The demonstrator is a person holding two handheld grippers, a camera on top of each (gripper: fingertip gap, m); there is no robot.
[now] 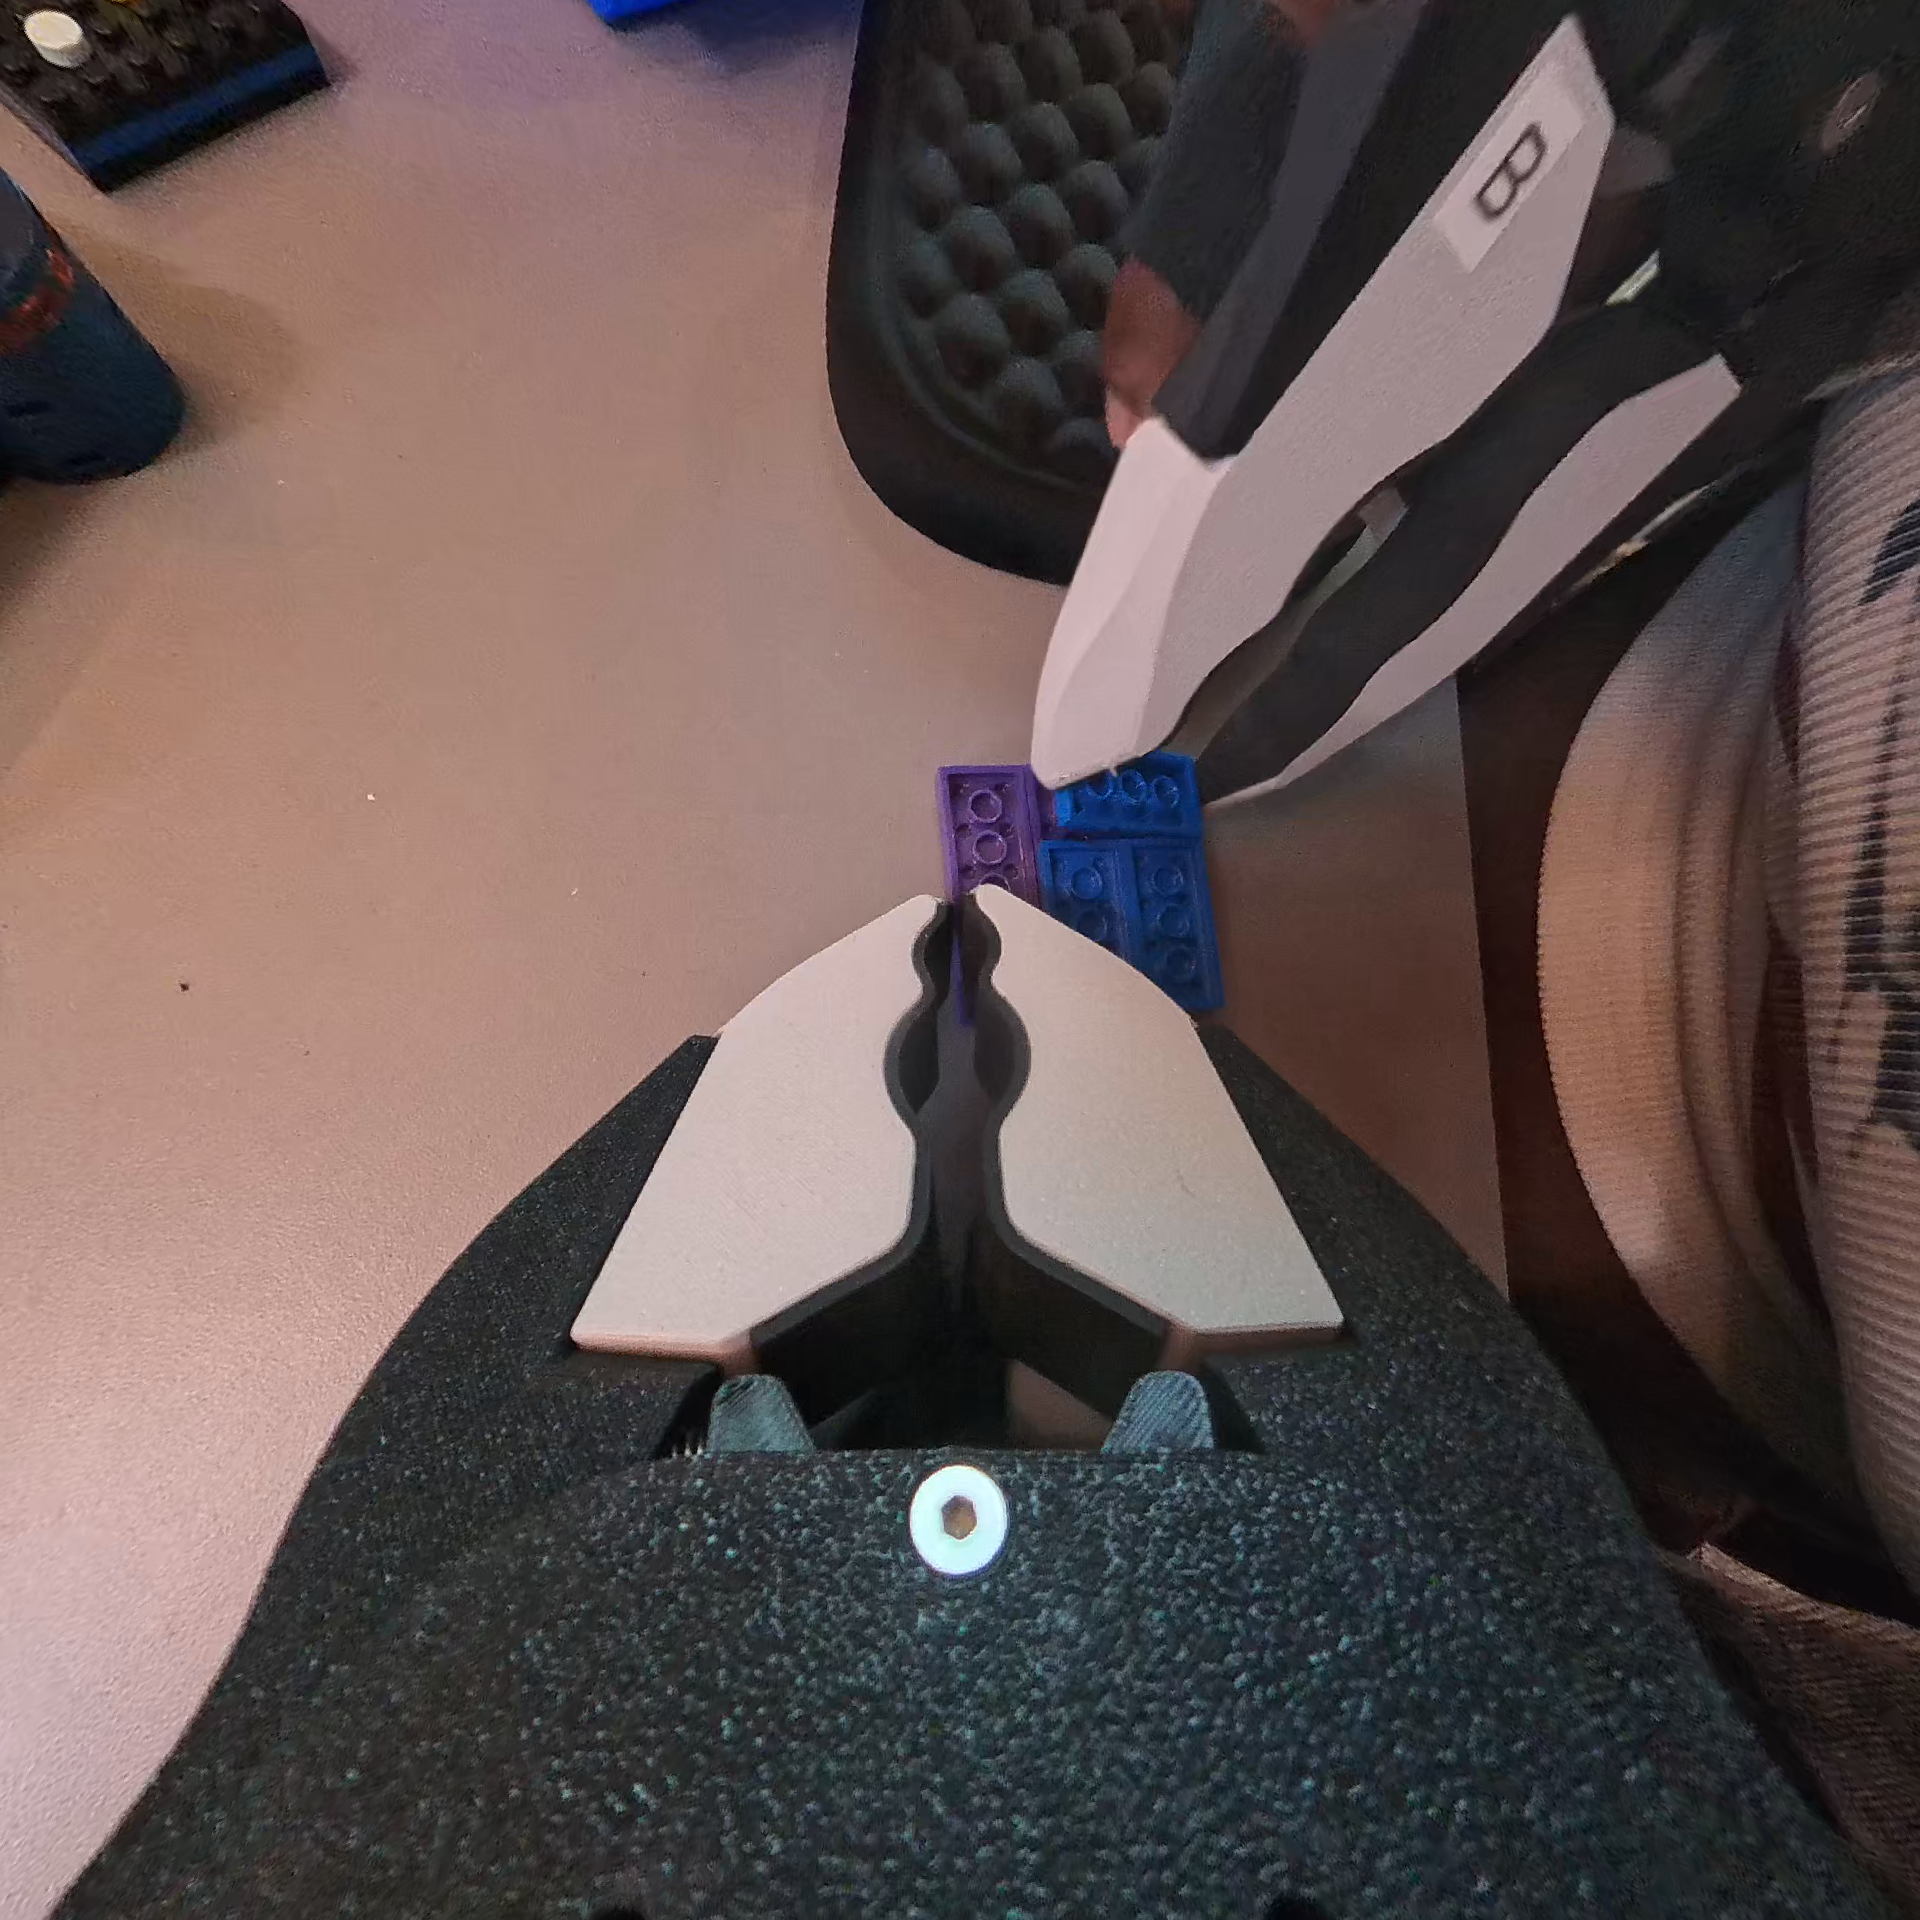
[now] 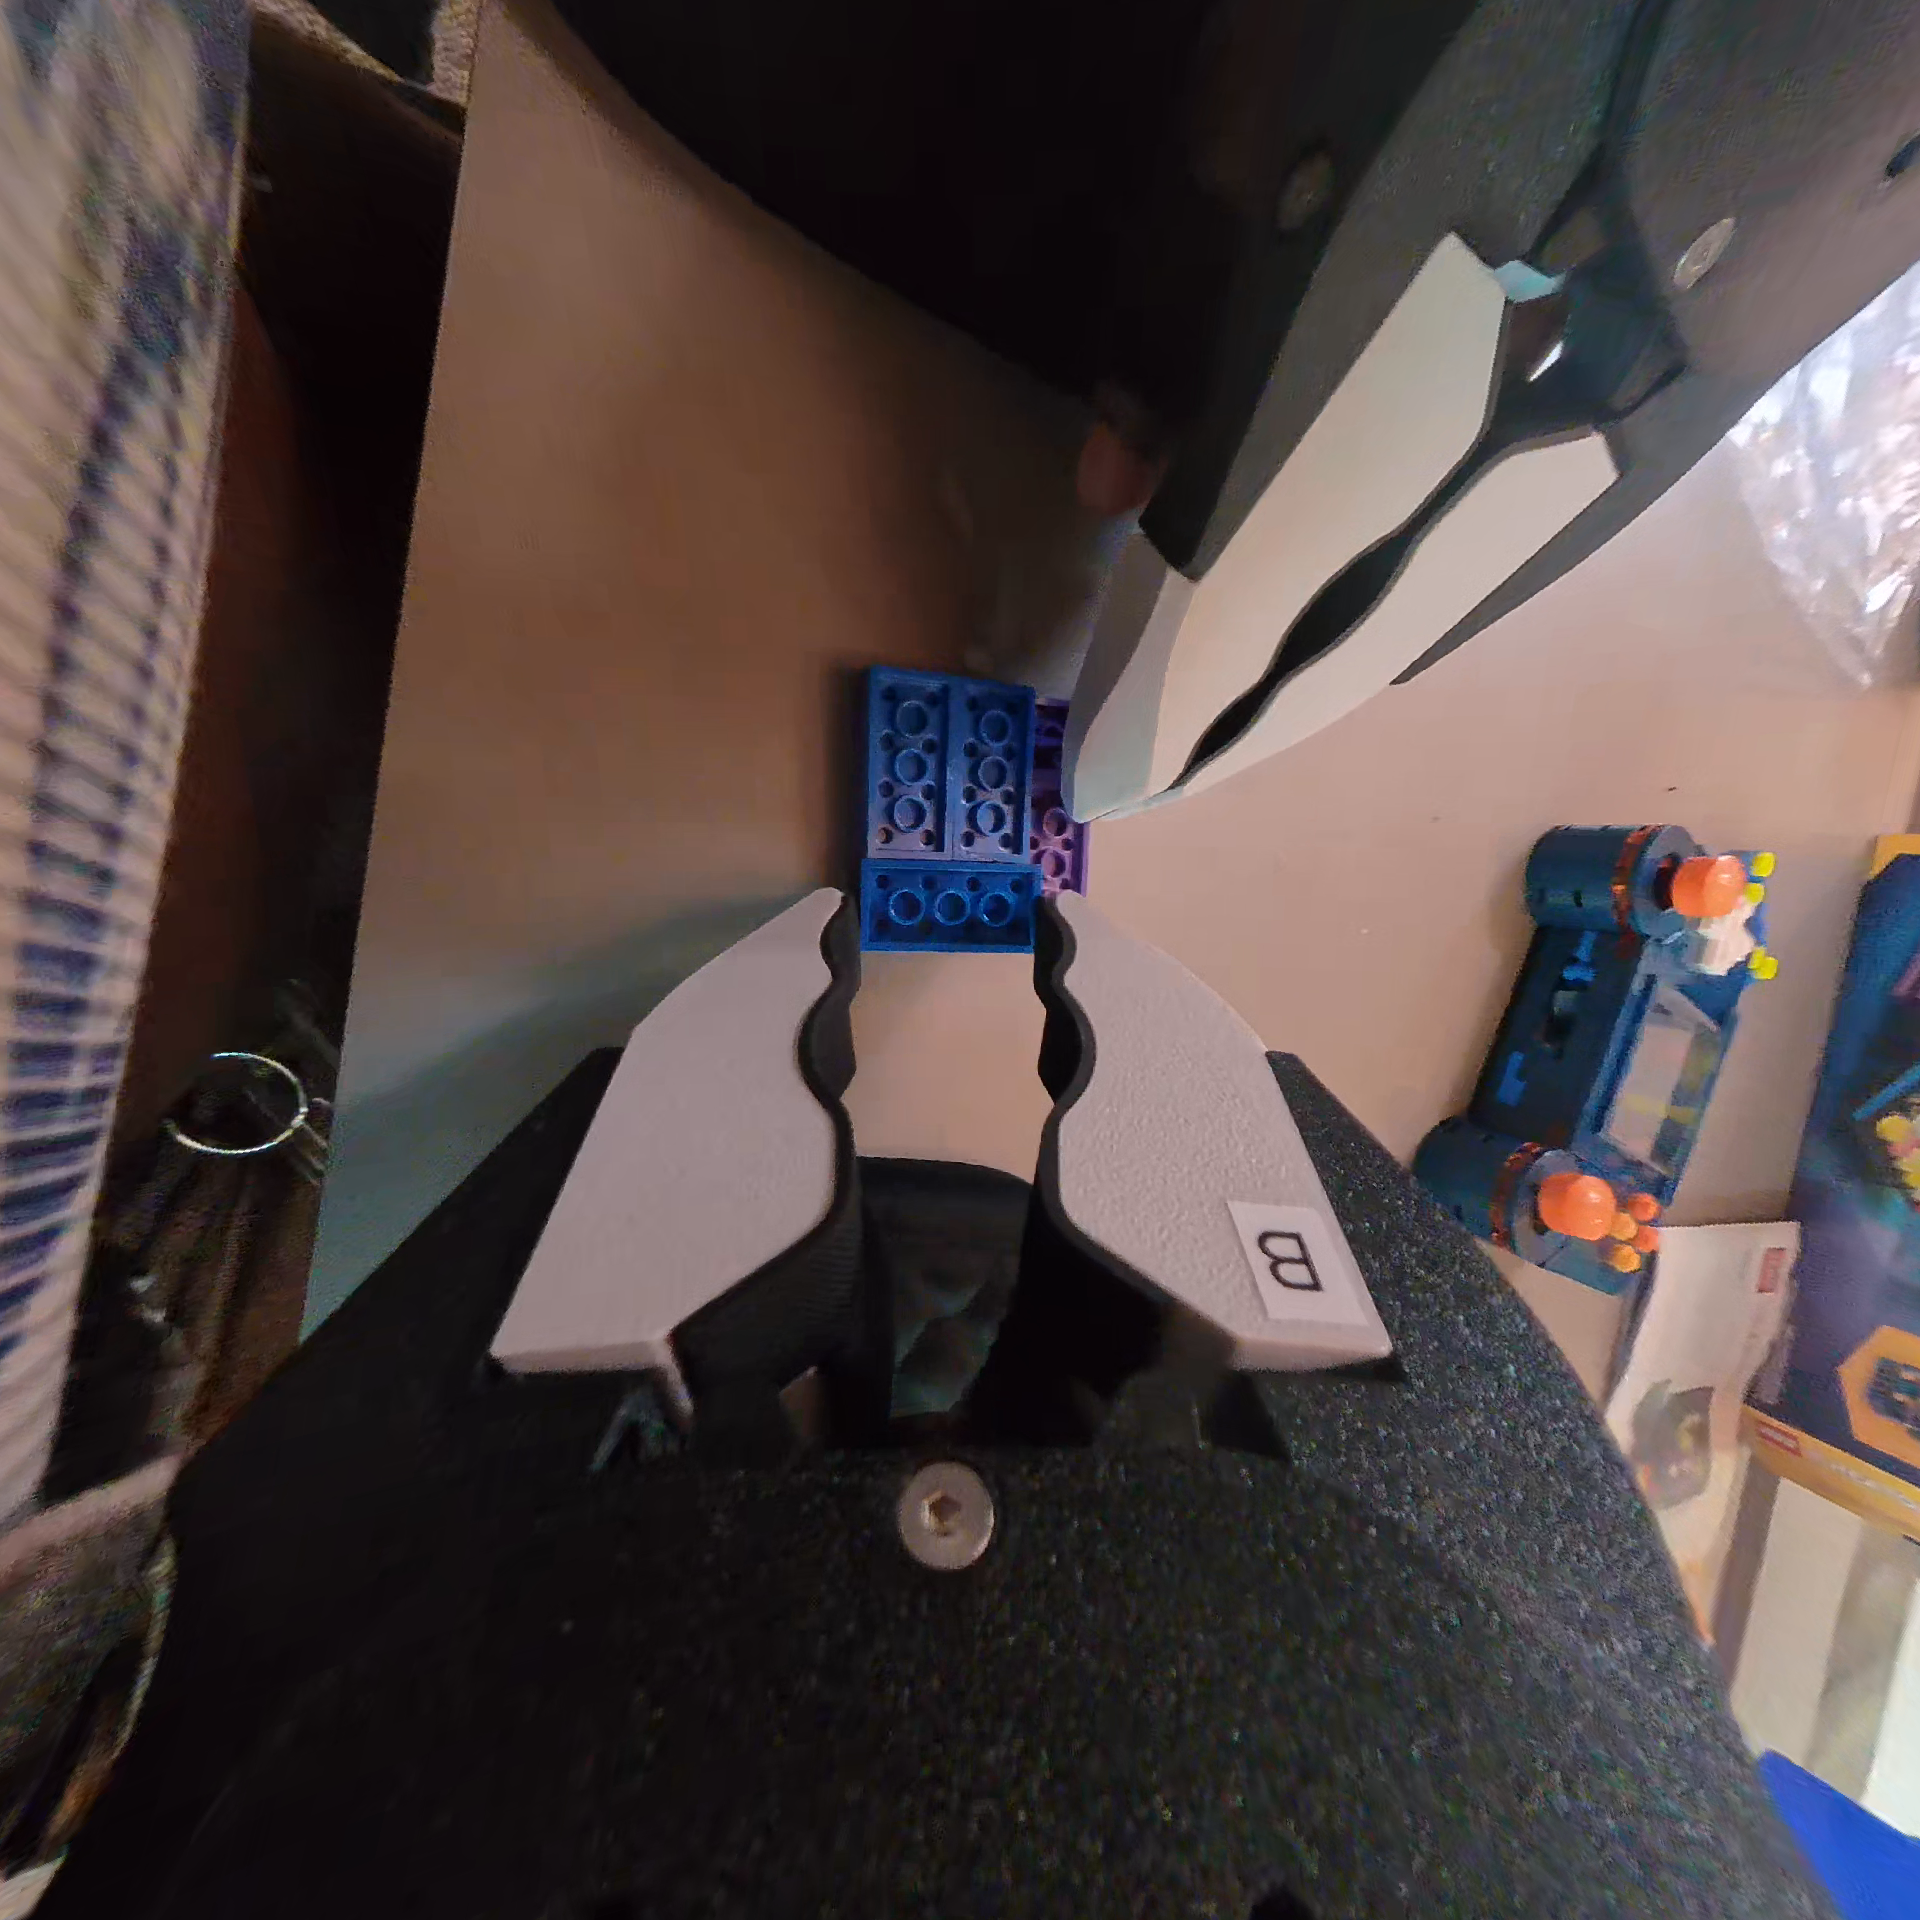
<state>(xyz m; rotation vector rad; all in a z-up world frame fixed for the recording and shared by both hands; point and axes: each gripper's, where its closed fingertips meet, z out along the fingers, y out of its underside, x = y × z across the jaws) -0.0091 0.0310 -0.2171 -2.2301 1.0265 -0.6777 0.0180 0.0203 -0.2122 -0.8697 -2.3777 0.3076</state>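
A small flat cluster of brick plates, undersides showing, sits between both grippers: a purple plate joined to three blue plates. My left gripper is shut on the purple plate's near edge, and a purple sliver shows between its fingers. My right gripper is shut on the crosswise blue plate, with one finger on each end. The two other blue plates and the purple plate lie beyond it. The right gripper also shows in the left wrist view, the left in the right wrist view.
A tan table top lies below. A black bumpy cushion, a black studded tray and a dark object lie farther off. A blue brick model with orange knobs, a box and a booklet lie right. A person's clothing is close.
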